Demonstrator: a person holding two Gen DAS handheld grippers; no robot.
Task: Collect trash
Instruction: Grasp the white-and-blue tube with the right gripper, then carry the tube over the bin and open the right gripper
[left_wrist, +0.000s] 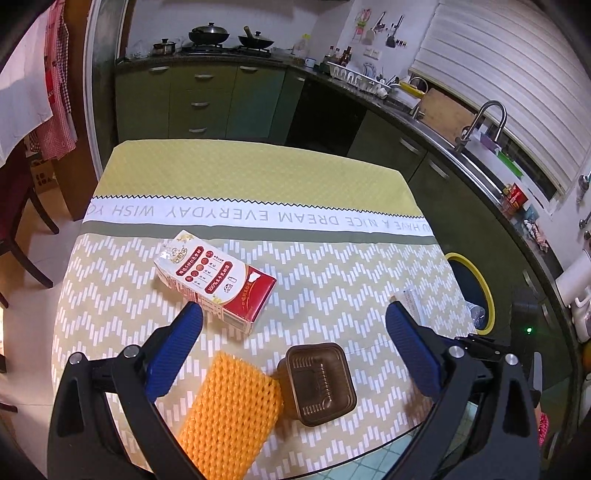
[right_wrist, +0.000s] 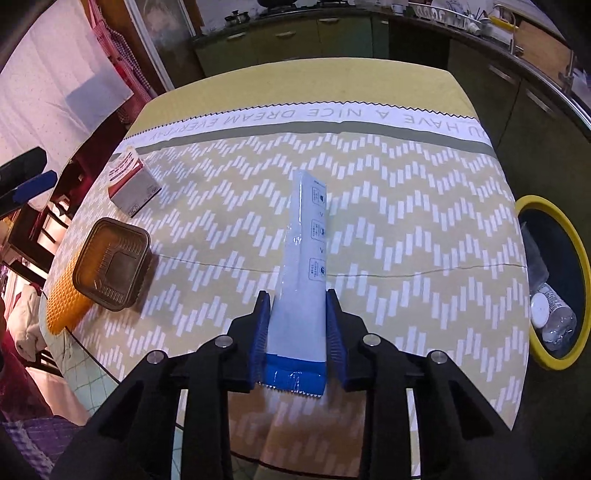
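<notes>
Item: wrapper (right_wrist: 304, 266), long white-and-blue packet. Lay on the table (right_wrist: 406, 221), long axis running straight out ahead between the fingers. Right gripper (right_wrist: 299, 325): pads clamped against its near end, either side. Bin (right_wrist: 576, 236): just right of wrapper, off the table edge. Left gripper (left_wrist: 293, 319): fingers wide apart, empty, over carton (left_wrist: 214, 277), tray (left_wrist: 317, 382) and net (left_wrist: 229, 410), well left of wrapper.

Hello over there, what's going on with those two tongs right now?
Right tongs shut on white-and-blue wrapper. Left tongs open, empty, over milk carton. Yellow-rimmed bin off table's right edge, path clear.
</notes>
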